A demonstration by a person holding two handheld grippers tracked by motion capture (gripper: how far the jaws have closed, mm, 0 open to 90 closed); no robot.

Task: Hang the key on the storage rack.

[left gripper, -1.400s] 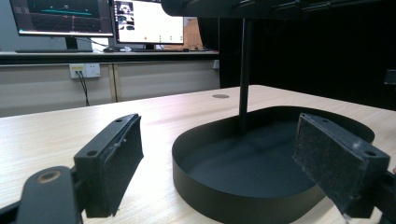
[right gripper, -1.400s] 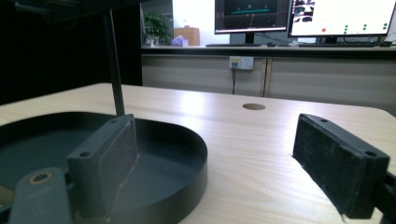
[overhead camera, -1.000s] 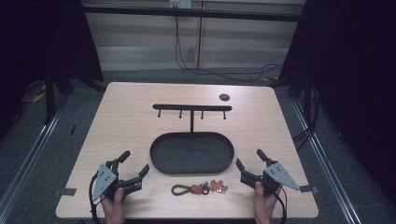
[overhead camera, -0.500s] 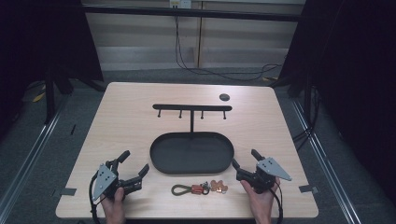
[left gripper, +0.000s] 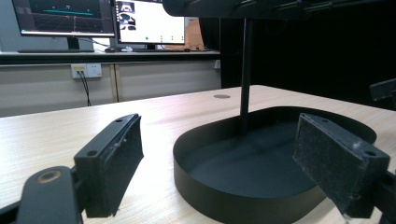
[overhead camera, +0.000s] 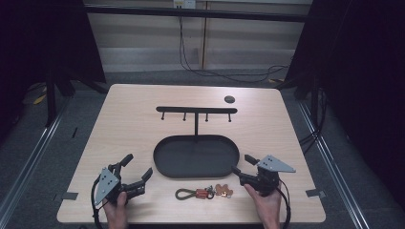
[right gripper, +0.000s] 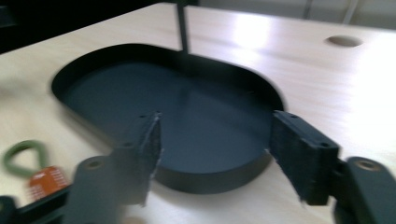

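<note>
Black oval tray [overhead camera: 197, 157], shallow, matte, with a low upright wall; I see nothing lying in it. It sits between my two tongs, ahead of both. A thin black post [overhead camera: 196, 125] rises at its far edge and carries a crossbar [overhead camera: 196, 109] with four short pegs. Green cord loop with orange tag [overhead camera: 196, 193] and coppery pieces [overhead camera: 223, 190] lie on the pale wood-grain table [overhead camera: 129, 129], between the tongs, just beside the right one. Left tongs [overhead camera: 136, 172]: jaws spread apart, empty. Right tongs [overhead camera: 242, 164]: jaws likewise apart, empty; its view is blurred. The left gripper view adds two lit monitors [left gripper: 100, 18] and a wall socket [left gripper: 87, 70]. The jaw pads [left gripper: 122, 161] look rough and fibrous.
</note>
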